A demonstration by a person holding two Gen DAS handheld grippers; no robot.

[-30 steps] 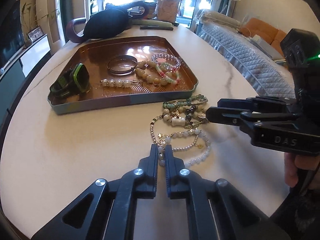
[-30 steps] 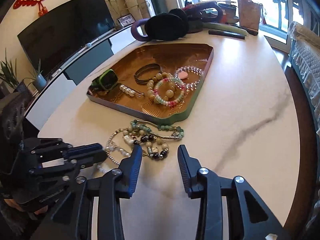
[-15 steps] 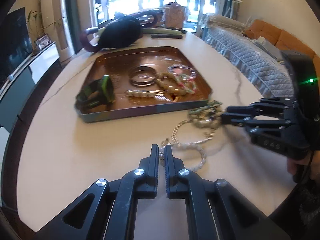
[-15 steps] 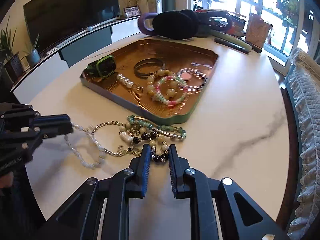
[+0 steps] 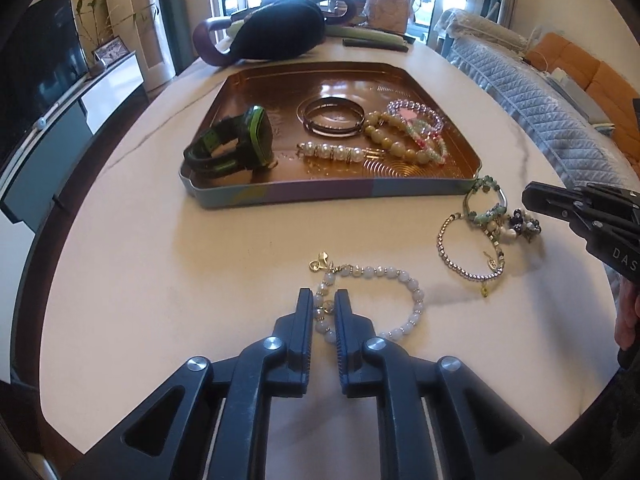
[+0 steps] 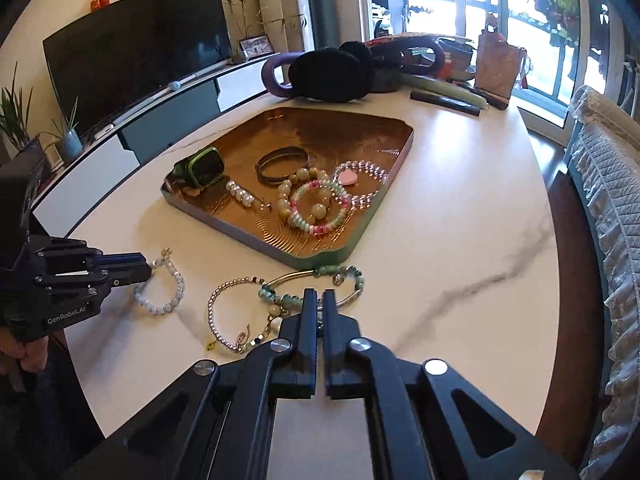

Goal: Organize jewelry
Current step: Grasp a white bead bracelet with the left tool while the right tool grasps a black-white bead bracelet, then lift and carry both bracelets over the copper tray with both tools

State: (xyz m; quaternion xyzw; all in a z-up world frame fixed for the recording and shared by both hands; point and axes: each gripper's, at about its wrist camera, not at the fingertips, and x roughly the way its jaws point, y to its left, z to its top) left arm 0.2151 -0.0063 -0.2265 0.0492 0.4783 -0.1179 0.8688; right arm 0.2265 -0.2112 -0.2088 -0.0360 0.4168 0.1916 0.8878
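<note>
Left wrist view: left gripper [image 5: 324, 304] at lower centre, jaws just parted slightly, narrow, straddling the white bead bracelet [image 5: 376, 300] lying on the counter [image 5: 160, 280]. Tangled bracelets [image 5: 486, 232] at right, beside the right gripper [image 5: 532, 200]. Tray [image 5: 320, 196] above centre with watch [image 5: 236, 146].

Right wrist view: right gripper [image 6: 319, 300] at lower centre, jaws just closing, nearly shut over the tangle [image 6: 280, 312]; grip itself not discernible. Left gripper [image 6: 146, 270] at left edge, touching the white bracelet [image 6: 164, 294].
</note>
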